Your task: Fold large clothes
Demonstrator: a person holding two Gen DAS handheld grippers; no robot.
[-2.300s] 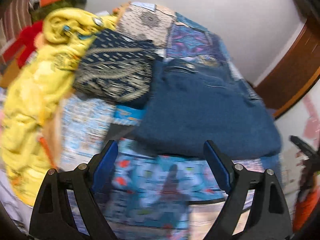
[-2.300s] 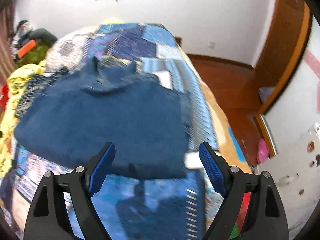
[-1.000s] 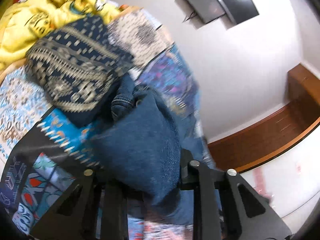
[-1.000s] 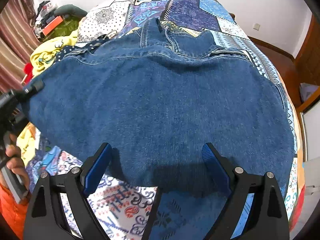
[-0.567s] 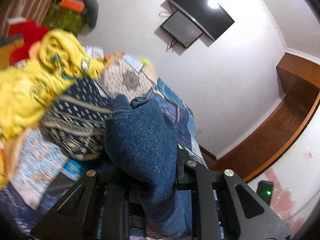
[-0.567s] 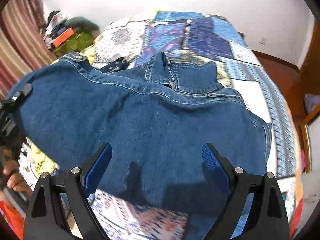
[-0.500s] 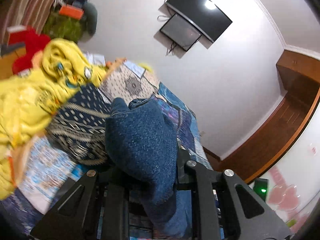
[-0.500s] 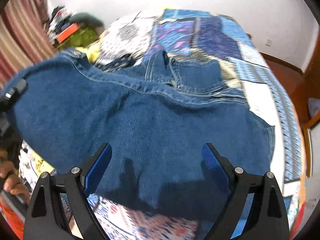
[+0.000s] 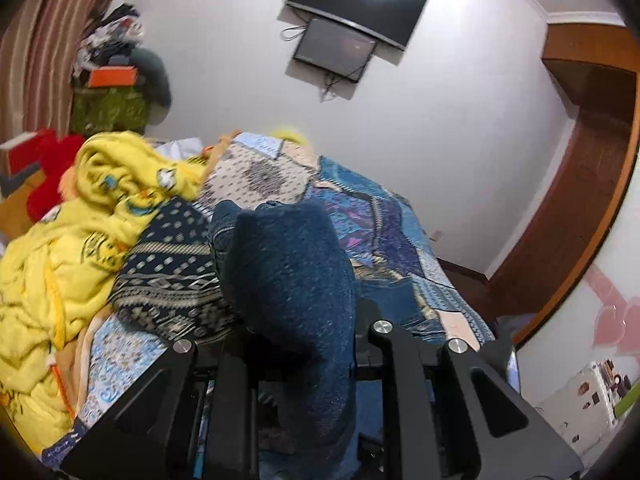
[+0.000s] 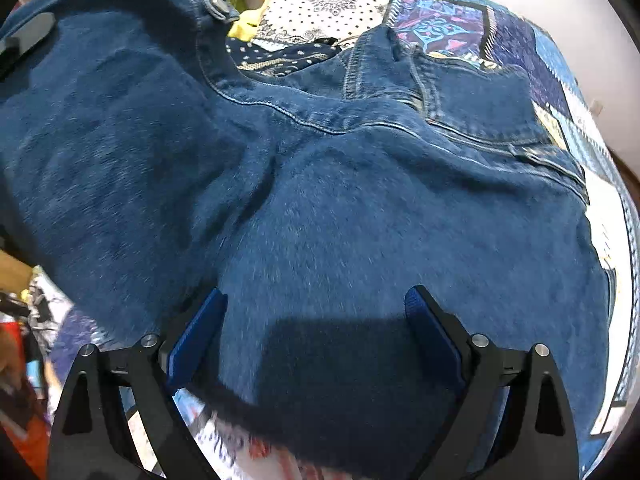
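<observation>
On a patchwork-quilted bed [image 10: 516, 36], the left gripper [image 9: 288, 344], clamped on one edge of the blue denim jeans [image 10: 320, 200], has lifted that side, starting a fold, while the right gripper [image 10: 316, 332] hovers wide open and empty above them.

I'm in a home bedroom: a bed under a blue patchwork quilt [image 9: 384, 216], heaped yellow printed fleece blanket [image 9: 80, 232], black flat-screen TV mounted on the white wall [image 9: 356, 0], striped curtain [image 9: 52, 40], brown wooden door frame [image 9: 576, 200].
</observation>
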